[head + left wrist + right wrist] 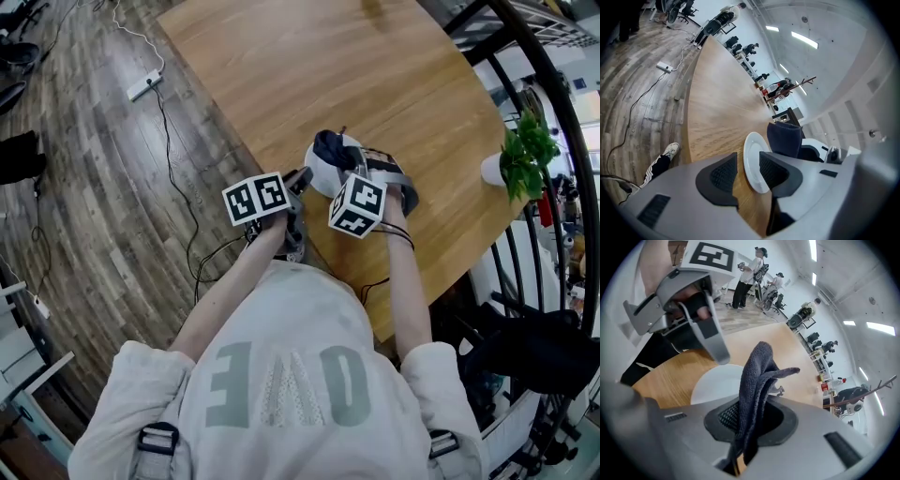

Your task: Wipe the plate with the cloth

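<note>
Where the plate lies: a white plate (324, 176) is seen on the wooden table (309, 56), near the edge closest to the person (281, 375).
Plate rim: it is reached between the two jaws of the left gripper (747, 166); a gap is seen between the rim and the outer pad, so the rim is not pinched.
Left gripper jaws: they are spread apart, released, with the plate's edge between them.
Cloth: a dark blue-grey cloth (757, 376) is bunched and stood upright over the plate; whether it touches the plate cannot be told.
Right gripper jaws: the jaws of the right gripper (750, 420) are clenched on the lower end of the cloth, and its folds are squeezed between the pads.
Grippers together: the two are held close side by side at the plate, the left at its near-left rim and the right above it.
Table beyond: a potted plant (525, 155) in a white pot is set at the table's right edge, well apart from the plate.
Floor: a white power strip (143, 85) with its cable is laid on the wood-plank floor (75, 187) left of the table.
</note>
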`<control>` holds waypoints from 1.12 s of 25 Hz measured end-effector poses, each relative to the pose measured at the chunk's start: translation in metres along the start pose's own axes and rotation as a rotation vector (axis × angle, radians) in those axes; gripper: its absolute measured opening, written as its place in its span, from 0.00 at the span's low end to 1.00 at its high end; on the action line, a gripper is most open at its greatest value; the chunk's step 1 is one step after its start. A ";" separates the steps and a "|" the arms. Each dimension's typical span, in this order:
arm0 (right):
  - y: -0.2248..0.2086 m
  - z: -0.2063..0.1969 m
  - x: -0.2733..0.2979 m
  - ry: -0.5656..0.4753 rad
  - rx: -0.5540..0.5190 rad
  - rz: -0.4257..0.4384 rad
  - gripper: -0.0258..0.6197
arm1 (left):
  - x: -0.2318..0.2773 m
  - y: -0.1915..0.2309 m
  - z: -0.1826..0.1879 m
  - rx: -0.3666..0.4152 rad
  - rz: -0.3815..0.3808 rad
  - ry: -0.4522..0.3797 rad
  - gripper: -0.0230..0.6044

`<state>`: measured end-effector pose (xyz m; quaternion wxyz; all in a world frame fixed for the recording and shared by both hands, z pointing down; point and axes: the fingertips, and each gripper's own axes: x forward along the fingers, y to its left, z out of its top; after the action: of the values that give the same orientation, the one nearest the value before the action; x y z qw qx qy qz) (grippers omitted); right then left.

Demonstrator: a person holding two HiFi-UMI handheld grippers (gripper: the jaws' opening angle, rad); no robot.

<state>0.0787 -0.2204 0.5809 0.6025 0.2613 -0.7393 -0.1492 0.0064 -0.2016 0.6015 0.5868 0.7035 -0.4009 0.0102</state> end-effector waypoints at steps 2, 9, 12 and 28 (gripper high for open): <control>-0.012 0.005 0.009 -0.020 0.033 -0.012 0.13 | -0.005 0.005 0.002 0.005 0.013 -0.002 0.25; -0.002 0.015 0.042 0.002 0.021 0.023 0.13 | -0.016 0.029 0.000 0.159 0.126 0.066 0.05; 0.003 0.018 0.042 0.013 -0.030 0.019 0.13 | -0.016 0.028 0.001 0.154 0.114 0.057 0.05; 0.086 0.032 -0.009 -0.033 -0.293 0.168 0.13 | -0.016 0.034 0.016 0.194 0.115 0.041 0.05</control>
<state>0.0308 -0.1482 0.6124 0.6322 0.1055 -0.7386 -0.2089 -0.0316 -0.2056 0.6165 0.5225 0.7323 -0.4258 0.0968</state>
